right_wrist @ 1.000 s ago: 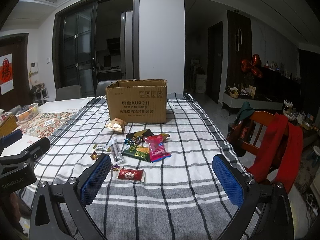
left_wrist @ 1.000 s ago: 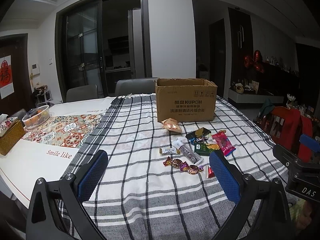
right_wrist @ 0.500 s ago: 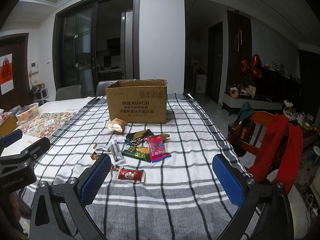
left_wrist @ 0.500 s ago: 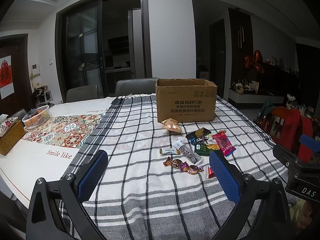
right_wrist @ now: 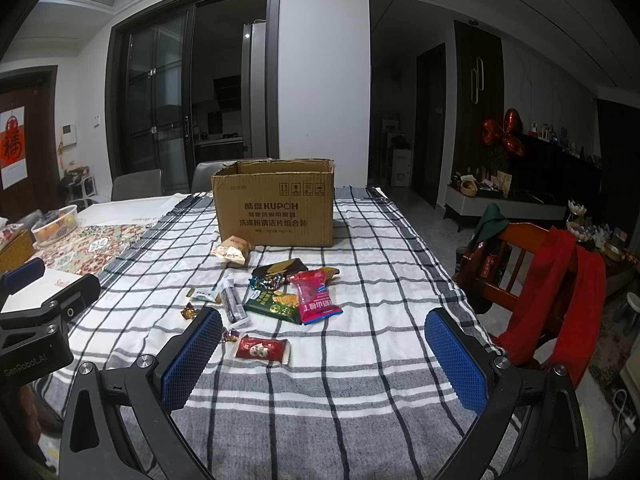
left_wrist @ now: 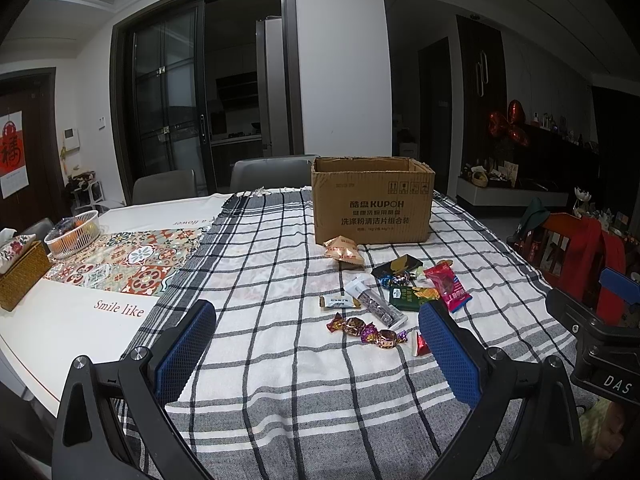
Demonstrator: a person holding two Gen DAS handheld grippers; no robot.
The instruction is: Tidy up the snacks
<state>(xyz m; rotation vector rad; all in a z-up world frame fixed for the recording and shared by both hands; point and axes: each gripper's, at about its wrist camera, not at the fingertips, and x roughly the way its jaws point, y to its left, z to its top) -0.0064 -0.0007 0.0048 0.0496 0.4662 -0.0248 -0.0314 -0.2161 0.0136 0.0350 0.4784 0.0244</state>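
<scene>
Both the left gripper [left_wrist: 316, 350] and the right gripper [right_wrist: 324, 354] hang over the near edge of the bench, jaws spread wide and empty. The snacks [right_wrist: 280, 296] lie scattered mid-bench, just near of the open cardboard box [right_wrist: 274, 204]. I'd start with the red packet [right_wrist: 262, 349], nearest the right gripper, pinching it by its flat middle before lifting it to the box.

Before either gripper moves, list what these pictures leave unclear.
- Inside of the cardboard box: both views, hidden by its front wall.
- Red-and-white packet: left wrist view, half behind the left gripper's finger.
- Purple candy: right wrist view, partly behind the right gripper's finger.
</scene>
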